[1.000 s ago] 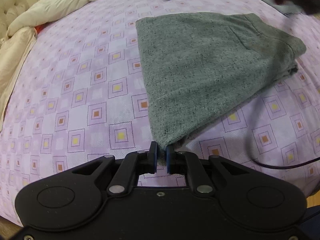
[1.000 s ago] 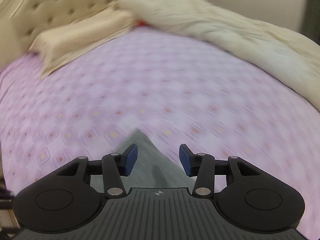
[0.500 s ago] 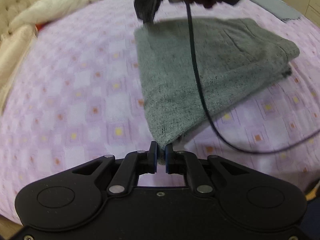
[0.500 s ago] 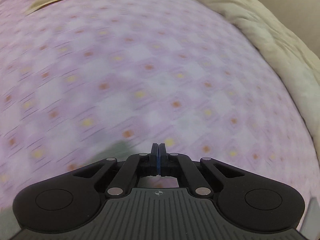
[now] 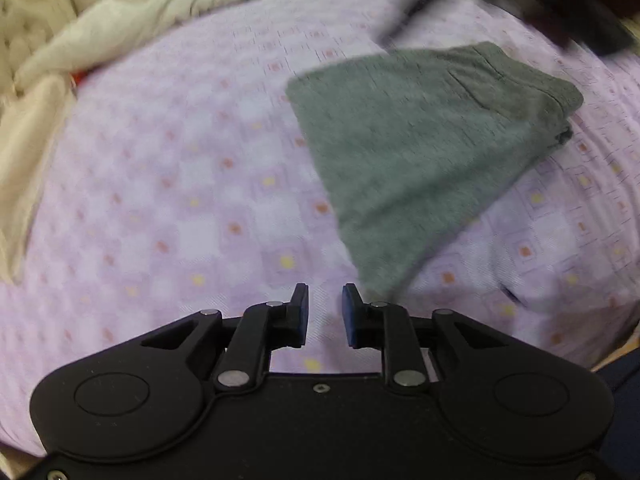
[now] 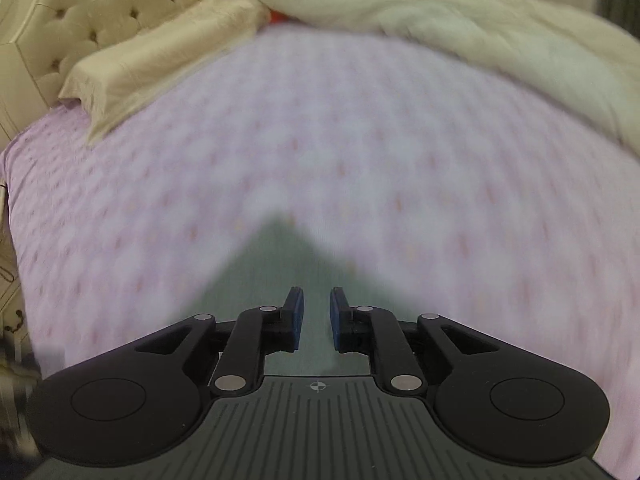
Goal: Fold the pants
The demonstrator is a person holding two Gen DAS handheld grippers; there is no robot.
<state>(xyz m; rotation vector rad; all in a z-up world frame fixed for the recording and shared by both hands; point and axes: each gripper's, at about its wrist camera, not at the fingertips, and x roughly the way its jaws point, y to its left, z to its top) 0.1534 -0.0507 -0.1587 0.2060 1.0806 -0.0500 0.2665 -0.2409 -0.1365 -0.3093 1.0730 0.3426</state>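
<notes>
One pair of grey pants (image 5: 420, 152), already folded into a compact stack, lies on the purple patterned bedsheet (image 5: 180, 200) in the right half of the left wrist view; in the right wrist view a blurred grey corner of it sits at lower centre, under the jaws. Left gripper (image 5: 325, 312) has jaws that have just been opening, nothing between them, only sheet in the gap; the near tip of the pants sits just right of its right finger. Right gripper (image 6: 316, 318) has also just been opening, jaws apart over the grey cloth, pads not pressing on it. Judged step: release after the last fold, so the task looks nearly done. To do it well: let both tongs clear the fabric straight off without dragging the corners, then check edges stay aligned, since the right-hand layers look slightly offset. Count: one pants, two grippers, one cream duvet (image 6: 460, 28) at top, one cream pillow (image 6: 160, 60) upper left, one tufted headboard (image 6: 80, 8).
</notes>
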